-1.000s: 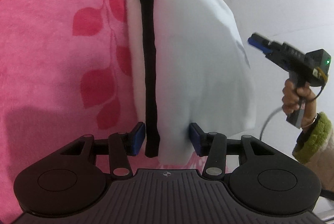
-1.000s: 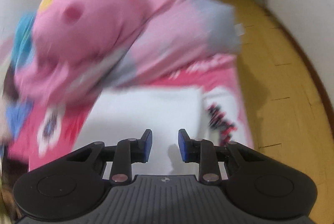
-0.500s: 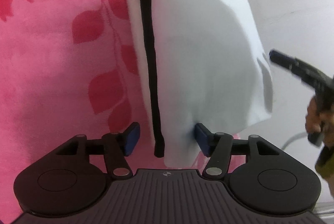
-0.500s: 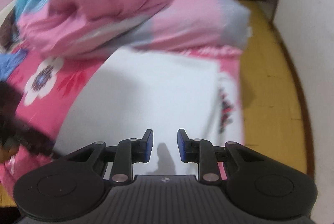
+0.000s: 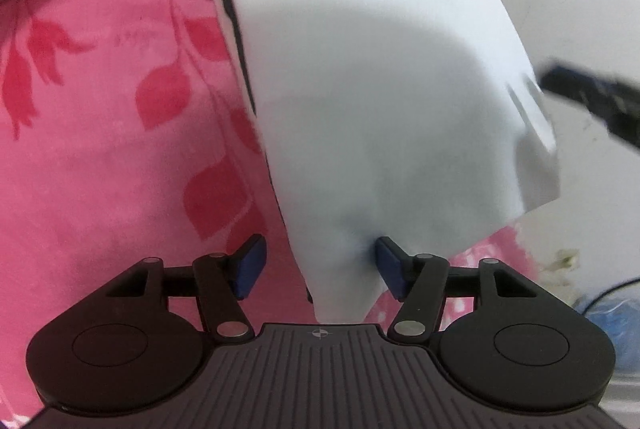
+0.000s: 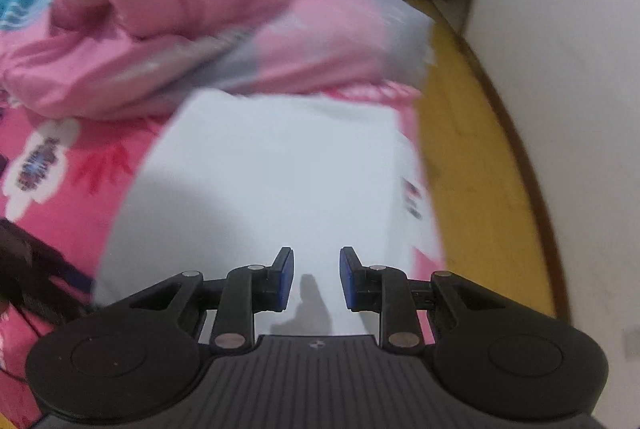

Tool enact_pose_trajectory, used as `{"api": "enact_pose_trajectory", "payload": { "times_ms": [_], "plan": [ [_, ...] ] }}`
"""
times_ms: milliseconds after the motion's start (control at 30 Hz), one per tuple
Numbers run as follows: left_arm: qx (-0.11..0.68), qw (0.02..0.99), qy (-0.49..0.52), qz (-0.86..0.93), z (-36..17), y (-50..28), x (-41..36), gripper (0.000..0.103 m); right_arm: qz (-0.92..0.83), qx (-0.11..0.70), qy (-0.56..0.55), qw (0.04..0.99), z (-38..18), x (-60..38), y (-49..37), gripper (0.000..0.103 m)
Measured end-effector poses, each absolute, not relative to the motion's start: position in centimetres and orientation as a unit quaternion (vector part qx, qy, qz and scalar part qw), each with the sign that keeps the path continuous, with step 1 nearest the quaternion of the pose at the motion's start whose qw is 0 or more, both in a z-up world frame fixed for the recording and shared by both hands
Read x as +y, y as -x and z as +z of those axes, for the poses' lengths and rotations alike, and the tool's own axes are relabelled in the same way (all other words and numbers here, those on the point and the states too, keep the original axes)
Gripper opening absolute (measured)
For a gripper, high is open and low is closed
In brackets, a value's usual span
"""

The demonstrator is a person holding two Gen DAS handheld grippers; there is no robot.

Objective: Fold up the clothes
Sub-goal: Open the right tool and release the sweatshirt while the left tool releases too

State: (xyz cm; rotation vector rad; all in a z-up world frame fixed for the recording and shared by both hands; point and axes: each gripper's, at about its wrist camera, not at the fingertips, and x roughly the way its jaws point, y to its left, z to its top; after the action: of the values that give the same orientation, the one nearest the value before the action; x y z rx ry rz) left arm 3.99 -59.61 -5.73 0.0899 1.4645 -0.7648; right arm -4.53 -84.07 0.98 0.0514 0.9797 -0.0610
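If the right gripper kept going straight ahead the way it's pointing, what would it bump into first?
Most likely the folded white garment spread on the pink floral bedspread. The right gripper points down at it with nothing between its open jaws; how far off the cloth lies is unclear.

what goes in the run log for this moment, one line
stage: fold clothes | left gripper: open around corner of folded white cloth garment, no pinch | right gripper: open, empty, over garment | surface: pink floral blanket

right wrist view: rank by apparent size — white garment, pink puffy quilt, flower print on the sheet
1-2. white garment and pink puffy quilt: similar spread; the garment lies nearer the camera, so no ranking.
3. flower print: clearly smallest.
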Motion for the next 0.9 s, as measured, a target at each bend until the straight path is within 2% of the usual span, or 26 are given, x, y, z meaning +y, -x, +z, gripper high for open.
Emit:
{"api": "enact_pose_trajectory", "payload": {
  "times_ms": [133, 267, 433, 667, 900],
  "plan": [
    [0.636, 0.69, -0.085, -0.335, -4.9, -3.3, -60.8, 0.061, -0.037, 0.474, -0.03, 0.879, -1.5, -83.7, 1.4, 0.026],
    [0.635, 0.694, -0.102, -0.324, -4.4, -3.1, -61.6, 0.061, -0.141, 0.479, -0.043, 0.866, -2.0, -86.7, 0.4, 0.028],
    [0.635, 0.696, -0.117, -0.314, -4.2, -3.1, -62.3, 0.062, -0.099, 0.43, -0.094, 0.893, 0.5, -86.9, -0.8, 0.028],
    [0.624, 0.703, -0.15, -0.306, -3.8, -3.0, -63.6, 0.064, -0.007, 0.445, -0.144, 0.884, -1.8, -83.6, -5.5, 0.029],
    [0.619, 0.706, -0.17, -0.301, -3.9, -1.7, -62.1, 0.067, -0.065, 0.439, -0.178, 0.878, -3.7, -85.4, -7.6, 0.028]
  ]
}}
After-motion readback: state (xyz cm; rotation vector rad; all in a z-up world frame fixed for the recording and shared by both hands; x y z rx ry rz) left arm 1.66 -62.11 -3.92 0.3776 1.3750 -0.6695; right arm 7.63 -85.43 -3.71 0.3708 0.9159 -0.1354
